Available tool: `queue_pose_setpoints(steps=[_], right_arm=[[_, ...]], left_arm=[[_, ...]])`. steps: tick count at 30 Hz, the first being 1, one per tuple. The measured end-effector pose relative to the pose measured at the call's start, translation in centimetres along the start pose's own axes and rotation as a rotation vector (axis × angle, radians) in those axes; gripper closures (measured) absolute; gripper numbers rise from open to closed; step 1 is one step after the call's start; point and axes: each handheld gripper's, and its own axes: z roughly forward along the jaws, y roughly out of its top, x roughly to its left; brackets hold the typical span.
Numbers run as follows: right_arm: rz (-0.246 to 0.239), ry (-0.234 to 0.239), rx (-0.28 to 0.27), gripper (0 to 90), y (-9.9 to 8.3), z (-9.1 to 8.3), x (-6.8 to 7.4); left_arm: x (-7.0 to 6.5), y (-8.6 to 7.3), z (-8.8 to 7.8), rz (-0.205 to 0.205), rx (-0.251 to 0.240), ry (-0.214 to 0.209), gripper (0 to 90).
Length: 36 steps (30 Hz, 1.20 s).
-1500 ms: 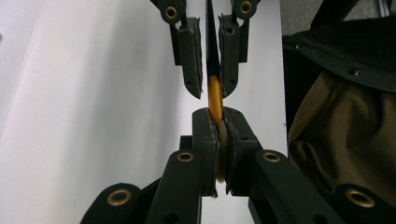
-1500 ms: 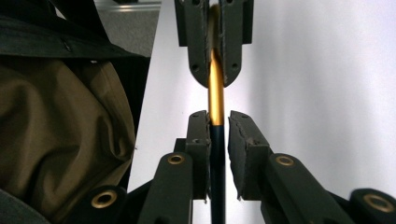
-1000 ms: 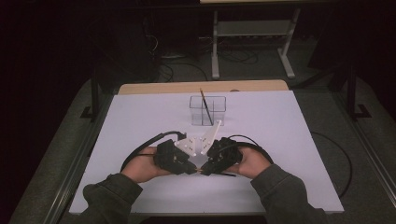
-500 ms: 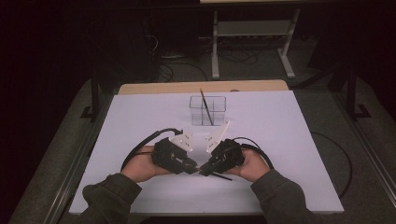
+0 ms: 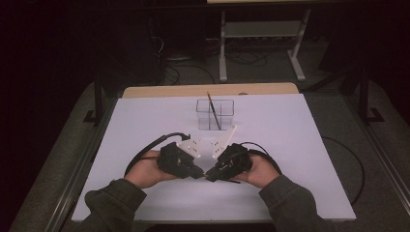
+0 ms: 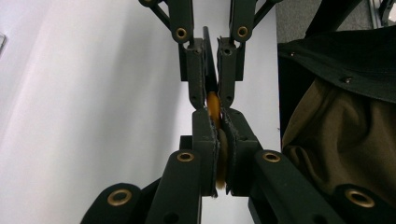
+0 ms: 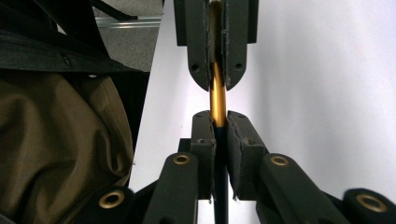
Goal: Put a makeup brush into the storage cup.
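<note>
Over the white worktop [image 5: 300, 145], the left tongs [image 5: 199, 173] and right tongs [image 5: 209, 175] meet tip to tip, both clamped on one gold-ferruled brush [image 7: 217, 95].

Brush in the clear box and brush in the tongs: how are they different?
The boxed brush stands leaning in the clear box; the held brush lies about level, low over the table. The boxed brush is free of any grip; the held brush is clamped by both the left tongs and the right tongs, shut on it. Both are thin with dark handles.
</note>
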Motion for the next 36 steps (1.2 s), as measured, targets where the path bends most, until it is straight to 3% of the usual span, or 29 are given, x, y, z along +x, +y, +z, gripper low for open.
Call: queue_pose_setpoints(steps=[8, 13, 29, 36], right_arm=[[-0.019, -0.005, 0.032, 78.6, 0.5, 0.2, 0.1], [-0.019, -0.002, 0.038, 79.5, 0.8, 0.4, -0.2], [-0.045, -0.013, 0.045, 82.6, 1.2, 0.2, 0.0], [-0.026, -0.009, 0.034, 82.7, 0.8, -0.4, -0.3]], left_arm=[[0.1, 0.4, 0.4, 0.017, 0.037, -0.002, 84.8], [0.0, 0.6, 0.0, 0.015, 0.032, 0.001, 84.8], [0.1, 0.6, -1.0, 0.015, -0.021, 0.015, 83.4], [0.2, -0.1, -1.6, -0.026, -0.058, 0.026, 74.6]])
